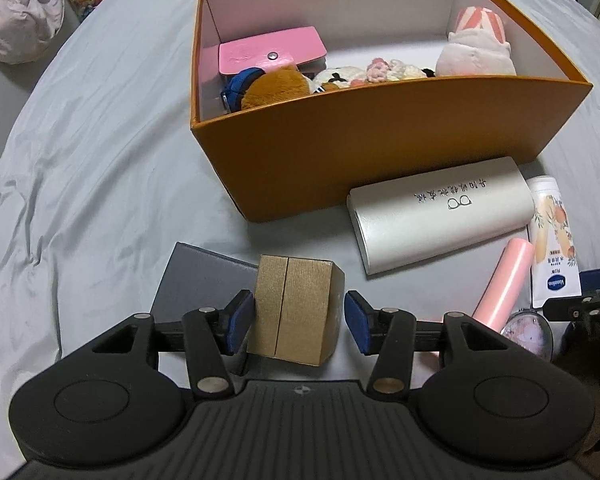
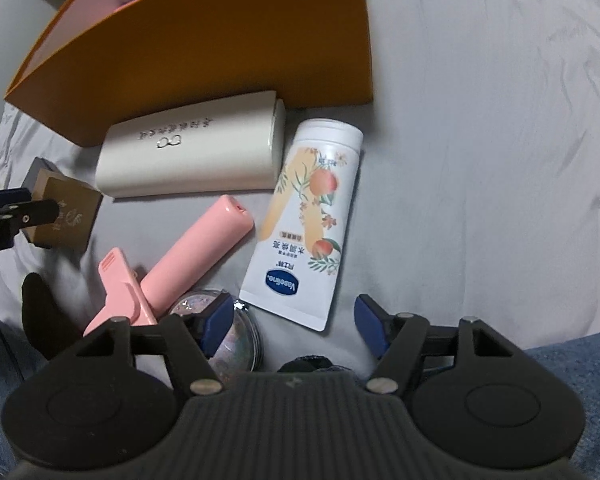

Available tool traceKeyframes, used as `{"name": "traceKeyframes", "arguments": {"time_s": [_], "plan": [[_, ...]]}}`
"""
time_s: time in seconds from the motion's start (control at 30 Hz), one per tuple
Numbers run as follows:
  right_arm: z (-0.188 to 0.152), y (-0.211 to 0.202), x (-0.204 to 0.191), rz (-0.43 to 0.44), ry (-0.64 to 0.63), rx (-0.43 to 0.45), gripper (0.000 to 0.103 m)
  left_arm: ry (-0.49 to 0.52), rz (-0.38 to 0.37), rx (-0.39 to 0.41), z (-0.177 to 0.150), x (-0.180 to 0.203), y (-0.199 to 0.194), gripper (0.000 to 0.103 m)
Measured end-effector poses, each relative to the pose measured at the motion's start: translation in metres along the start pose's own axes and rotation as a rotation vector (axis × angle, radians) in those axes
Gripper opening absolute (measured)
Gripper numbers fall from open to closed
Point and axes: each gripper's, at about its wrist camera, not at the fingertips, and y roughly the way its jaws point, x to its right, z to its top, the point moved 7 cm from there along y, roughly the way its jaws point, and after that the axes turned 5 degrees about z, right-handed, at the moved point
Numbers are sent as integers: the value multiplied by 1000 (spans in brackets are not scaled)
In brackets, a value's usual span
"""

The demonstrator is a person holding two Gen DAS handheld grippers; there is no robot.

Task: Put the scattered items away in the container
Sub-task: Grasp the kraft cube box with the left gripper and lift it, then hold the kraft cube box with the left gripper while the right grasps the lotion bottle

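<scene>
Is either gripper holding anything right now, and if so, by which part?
Nothing is held. The left gripper has its jaws either side of the small brown box, with gaps showing. The right gripper is open over the bedsheet.

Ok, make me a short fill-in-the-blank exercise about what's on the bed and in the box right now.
1. The left hand-held gripper has its open jaws on either side of a small ____ box.
2. The pink wallet lies inside the ____ container.
3. The white glasses case lies on the bed, right beside the container and ____ it.
4. The Vaseline tube lies with its cap pointing ____ the container.

Missing words: brown; orange; outside; towards
</scene>
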Motion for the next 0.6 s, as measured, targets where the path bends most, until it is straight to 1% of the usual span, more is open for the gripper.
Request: {"name": "traceKeyframes", "arguments": {"time_s": [0.07, 0.1, 0.13, 0.17, 0.23, 0.27, 0.33, 0.43, 0.57, 0.6], "plan": [[0, 3, 1, -4, 7, -9, 69, -12, -2, 3, 1, -1, 0, 58], [0, 4, 1, -8, 12, -13, 66, -19, -2, 5, 1, -2, 0, 57], [0, 5, 2, -14, 15, -17, 59, -26, -3, 6, 1, -2, 0, 55], [-1, 5, 2, -21, 14, -17, 56, -35, -3, 7, 1, -4, 0, 54], [-3, 3, 1, -33, 8, -9, 42, -52, -10, 10, 1, -6, 0, 53], [-4, 2, 1, -33, 7, -1, 36, -61, -15, 11, 1, -7, 0, 53], [-5, -3, 1, -21, 14, 18, 27, -76, -23, 12, 0, -9, -1, 53], [-8, -14, -1, 14, 33, 65, 18, -87, -30, 15, 0, -10, -2, 53], [-8, -32, -7, 8, 30, 130, 11, -89, -35, 19, 0, -11, -2, 53], [-8, -38, -8, 8, 33, 145, 6, -91, -37, 21, 0, -11, -2, 53]]}}
